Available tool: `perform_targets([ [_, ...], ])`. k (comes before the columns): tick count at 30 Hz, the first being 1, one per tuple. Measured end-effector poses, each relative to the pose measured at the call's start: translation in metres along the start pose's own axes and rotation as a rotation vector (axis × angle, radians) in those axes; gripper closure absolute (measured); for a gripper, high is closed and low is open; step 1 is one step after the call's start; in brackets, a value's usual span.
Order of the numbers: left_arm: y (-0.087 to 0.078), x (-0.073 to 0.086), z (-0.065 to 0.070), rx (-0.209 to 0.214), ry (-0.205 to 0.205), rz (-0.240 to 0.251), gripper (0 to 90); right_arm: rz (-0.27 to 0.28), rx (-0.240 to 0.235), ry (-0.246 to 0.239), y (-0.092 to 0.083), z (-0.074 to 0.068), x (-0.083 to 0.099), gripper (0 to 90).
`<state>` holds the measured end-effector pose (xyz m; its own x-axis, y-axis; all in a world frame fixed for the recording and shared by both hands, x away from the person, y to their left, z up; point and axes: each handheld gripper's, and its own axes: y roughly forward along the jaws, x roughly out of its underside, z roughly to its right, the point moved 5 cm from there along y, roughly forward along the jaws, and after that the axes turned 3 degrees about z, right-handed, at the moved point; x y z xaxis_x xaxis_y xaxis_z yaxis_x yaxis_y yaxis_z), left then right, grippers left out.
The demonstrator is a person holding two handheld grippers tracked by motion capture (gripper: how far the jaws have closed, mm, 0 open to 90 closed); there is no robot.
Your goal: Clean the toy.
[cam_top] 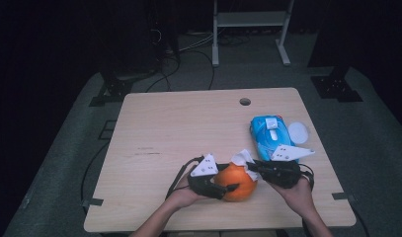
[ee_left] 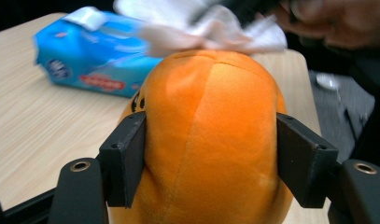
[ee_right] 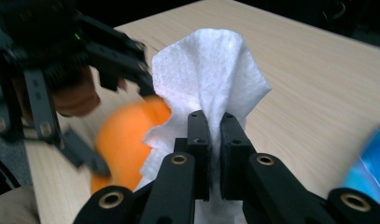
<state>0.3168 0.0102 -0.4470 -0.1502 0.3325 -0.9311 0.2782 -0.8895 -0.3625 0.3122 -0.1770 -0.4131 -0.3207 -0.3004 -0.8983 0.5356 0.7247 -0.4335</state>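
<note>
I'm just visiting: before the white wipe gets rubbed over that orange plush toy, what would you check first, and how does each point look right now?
1. Left gripper clamps the orange plush toy on both sides: ok.
2. Right gripper pinches the white wipe firmly: ok.
3. Wipe touches the toy's top: ok, judging by the left gripper view.
4. Toy rests on the table: cannot tell.
5. Blue wipes pack lies clear of the two hands: ok.

Orange plush toy (ee_left: 211, 140), white wipe (ee_right: 211, 74), blue packet (cam_top: 270, 136)
</note>
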Motion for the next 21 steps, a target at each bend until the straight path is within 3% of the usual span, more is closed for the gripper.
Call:
perform_targets([
  [1, 0.000, 0.000, 0.000, 0.000, 0.000, 0.000, 31.4, 0.000, 0.000, 0.000, 0.000, 0.000, 0.000, 84.1],
  [2, -0.003, 0.001, -0.007, -0.008, -0.049, 0.012, 31.2, -0.006, -0.005, 0.037, 0.000, 0.007, 0.007, 84.1],
  [4, -0.002, 0.001, -0.009, -0.006, -0.067, 0.019, 31.0, -0.002, -0.012, 0.049, 0.000, 0.007, 0.007, 84.1],
  [9, 0.002, 0.000, -0.006, -0.018, -0.068, 0.024, 30.5, 0.021, -0.052, 0.018, 0.000, -0.008, -0.003, 84.0],
  [12, 0.002, 0.000, -0.003, -0.027, -0.061, 0.026, 30.2, 0.023, -0.074, -0.036, 0.005, -0.025, -0.008, 84.0],
  [14, 0.001, 0.000, -0.003, -0.016, -0.051, 0.026, 29.5, 0.021, -0.073, -0.038, 0.005, -0.025, -0.008, 84.1],
  [16, 0.000, 0.000, -0.002, 0.020, -0.045, 0.036, 22.4, 0.021, -0.088, 0.000, 0.004, -0.016, -0.004, 84.0],
  [19, 0.004, 0.004, -0.004, 0.029, -0.033, 0.029, 14.2, 0.022, -0.092, 0.014, 0.002, -0.010, 0.000, 84.0],
  [21, 0.006, 0.007, -0.005, 0.033, -0.053, 0.028, 12.6, 0.020, -0.081, 0.011, 0.000, -0.008, 0.000, 84.0],
])
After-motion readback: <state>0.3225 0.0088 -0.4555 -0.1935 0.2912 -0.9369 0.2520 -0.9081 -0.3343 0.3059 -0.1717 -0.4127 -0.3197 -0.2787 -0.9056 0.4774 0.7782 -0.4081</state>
